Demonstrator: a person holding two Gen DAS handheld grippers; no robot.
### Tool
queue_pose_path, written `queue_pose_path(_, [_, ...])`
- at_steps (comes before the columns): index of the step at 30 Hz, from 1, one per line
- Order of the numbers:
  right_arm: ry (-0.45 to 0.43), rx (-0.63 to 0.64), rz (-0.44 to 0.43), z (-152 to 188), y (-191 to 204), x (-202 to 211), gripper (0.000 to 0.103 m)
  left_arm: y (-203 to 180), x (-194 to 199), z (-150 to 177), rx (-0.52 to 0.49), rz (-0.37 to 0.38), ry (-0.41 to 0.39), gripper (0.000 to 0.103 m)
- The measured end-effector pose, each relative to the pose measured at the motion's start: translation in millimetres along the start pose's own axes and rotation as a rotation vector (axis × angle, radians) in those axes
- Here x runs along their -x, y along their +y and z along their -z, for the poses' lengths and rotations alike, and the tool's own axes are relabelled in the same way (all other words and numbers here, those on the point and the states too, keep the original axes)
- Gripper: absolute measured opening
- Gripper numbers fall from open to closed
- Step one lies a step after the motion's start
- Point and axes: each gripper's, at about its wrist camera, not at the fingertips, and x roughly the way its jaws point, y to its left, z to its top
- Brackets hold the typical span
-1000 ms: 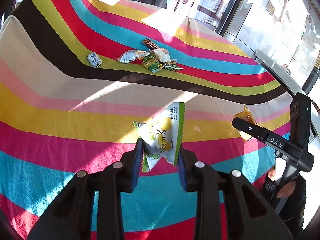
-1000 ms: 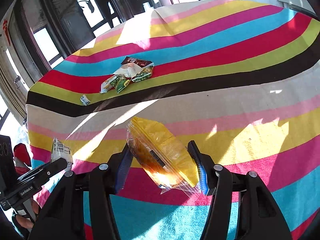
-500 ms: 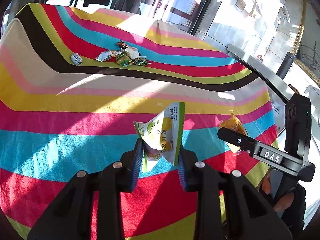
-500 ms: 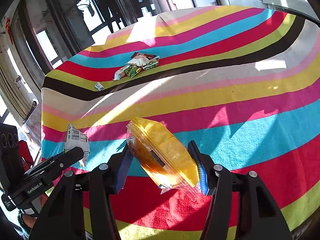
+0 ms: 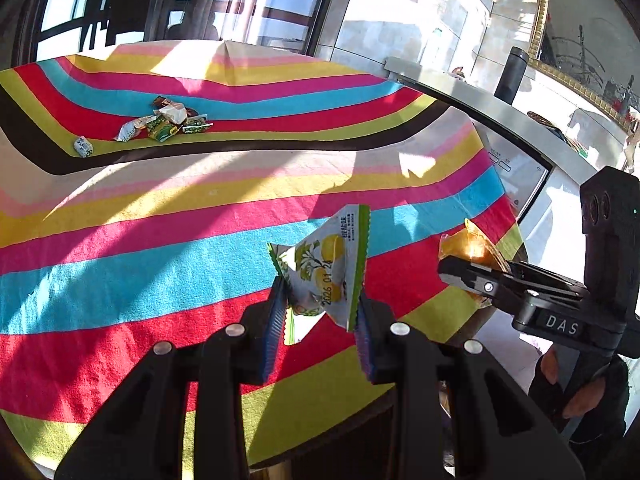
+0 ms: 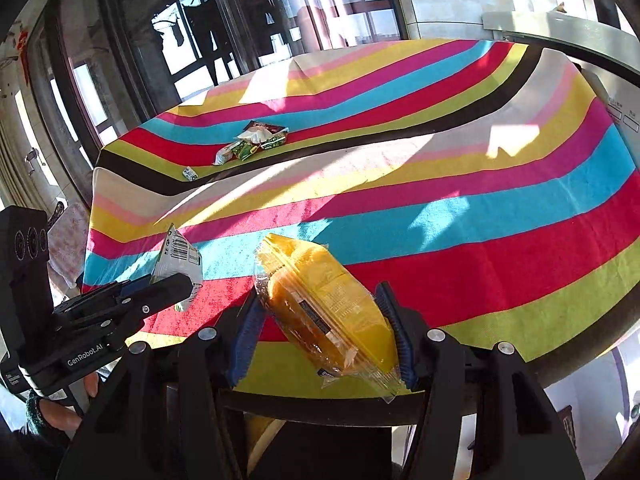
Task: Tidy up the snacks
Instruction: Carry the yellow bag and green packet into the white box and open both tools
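holding a snack in each gripper above the striped cloth (image 5: 160, 264)
my left gripper (image 5: 320, 308) pinches a light, crinkly lemon packet (image 5: 324, 268) low; my right gripper (image 6: 324, 336) hugs a soft, crushable yellow cake pack (image 6: 320, 304) mid-frame.

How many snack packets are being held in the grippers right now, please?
2. The left gripper is shut on a lemon-print packet, and the right gripper is shut on a yellow cake packet. More snacks lie in a pile on the striped tablecloth.
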Motion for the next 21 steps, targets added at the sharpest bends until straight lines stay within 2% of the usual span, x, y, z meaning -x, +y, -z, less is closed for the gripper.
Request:
queue_pose_path(8, [-0.028, -0.099, 0.052, 30.4, -46.2, 39.3, 0.055, -65.6, -16.9, 8.4, -0.128, 0.106, 0.06, 0.032])
queue_pose_path(21, [-0.071, -0.292, 0.2, 78.7, -129.7, 94.5, 0.055, -174.8, -46.1, 17.6, -0.359, 0.273, 0.155, 0.032])
